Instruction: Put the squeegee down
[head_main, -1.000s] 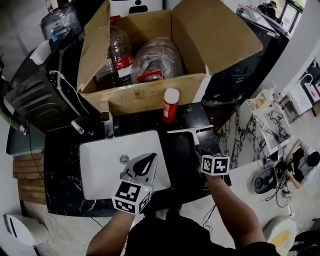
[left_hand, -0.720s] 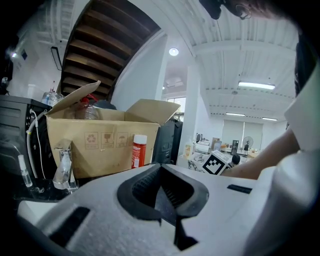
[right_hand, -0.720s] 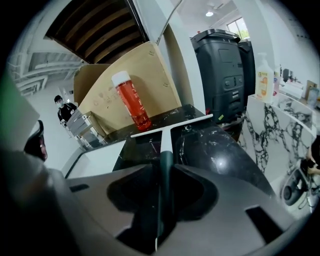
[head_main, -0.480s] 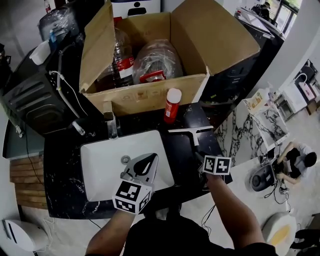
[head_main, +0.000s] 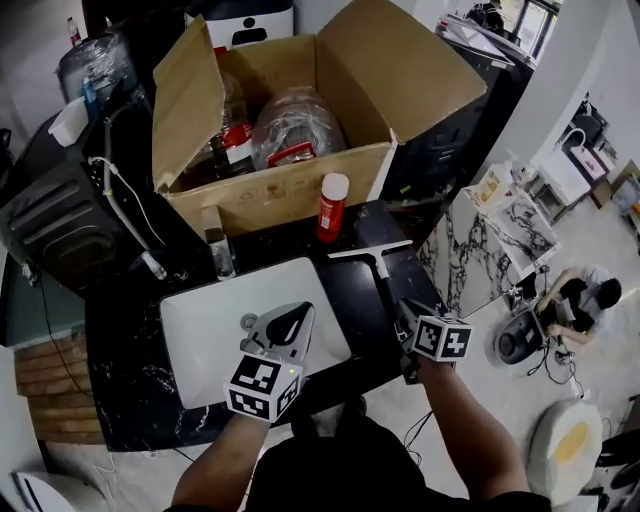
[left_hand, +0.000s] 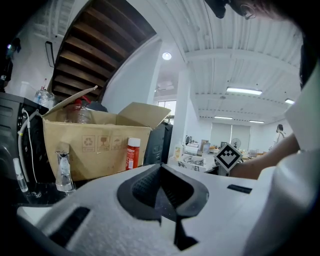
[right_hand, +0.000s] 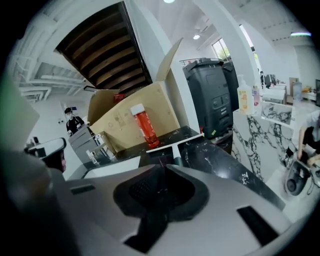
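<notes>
The right gripper (right_hand: 162, 169) is hovering just off the right side of the sink (head_main: 205, 335), slightly beyond the near end of the squeegee (head_main: 384, 272). Its jaws have just been closing and are now meeting at the tips with nothing between them. The squeegee is lying flat on the black counter (head_main: 358, 300) just right of the sink, apart from the gripper. It is showing as a T: a thin pale blade strip is lying crosswise at the far end, and a dark, narrow handle is running back from the blade's middle toward the person. In the right gripper view the handle is looking greenish where it is joining the blade. The left gripper (head_main: 300, 316) is hanging over the sink's near right part, its jaws also pressed together and empty. Behind the sink's far right corner a red bottle (head_main: 331, 208) with a white cap is standing upright, just left of the blade. A faucet (head_main: 215, 250) is standing at the sink's far edge, and an open cardboard box (head_main: 290, 195) is sitting behind both.
</notes>
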